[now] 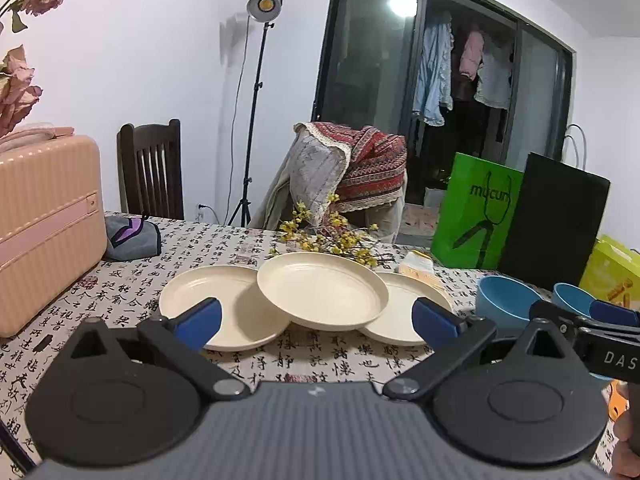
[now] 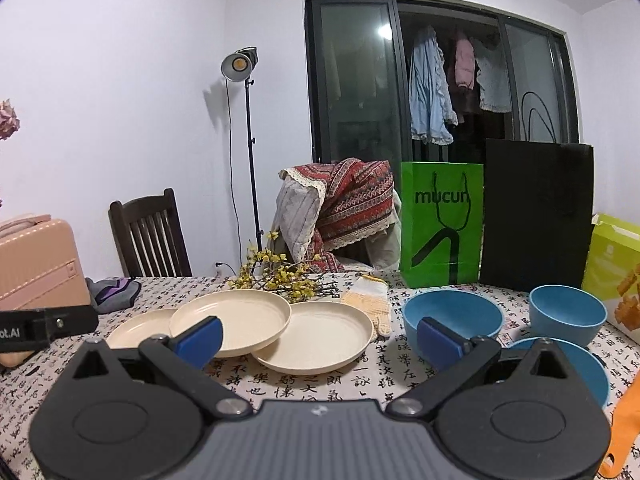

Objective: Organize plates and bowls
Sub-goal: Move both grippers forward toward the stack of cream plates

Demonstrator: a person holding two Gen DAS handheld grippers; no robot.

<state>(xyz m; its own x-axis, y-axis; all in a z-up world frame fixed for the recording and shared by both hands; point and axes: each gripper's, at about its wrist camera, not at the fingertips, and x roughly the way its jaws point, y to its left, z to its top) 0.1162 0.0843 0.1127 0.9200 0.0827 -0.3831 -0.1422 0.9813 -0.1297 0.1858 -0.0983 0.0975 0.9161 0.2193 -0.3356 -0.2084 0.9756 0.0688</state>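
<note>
Three cream plates lie overlapping on the patterned tablecloth: a left plate (image 1: 216, 304), a middle plate (image 1: 320, 288) resting on the other two, and a right plate (image 1: 400, 308). To their right stand blue bowls, one large (image 2: 452, 314), one small and deep (image 2: 566, 314), and one near my right finger (image 2: 576, 364). My left gripper (image 1: 316, 322) hovers open just in front of the plates, holding nothing. My right gripper (image 2: 318, 340) is open too, between the right plate (image 2: 316, 336) and the large bowl. The right gripper's tip shows at the left wrist view's right edge.
A pink suitcase (image 1: 44, 224) stands at the table's left, a grey pouch (image 1: 132, 238) beside it. Yellow flower twigs (image 2: 280, 280) and a knitted glove (image 2: 370, 300) lie behind the plates. Green (image 2: 440, 224) and black (image 2: 536, 212) bags stand at the back right; an orange object (image 2: 624, 424) sits near right.
</note>
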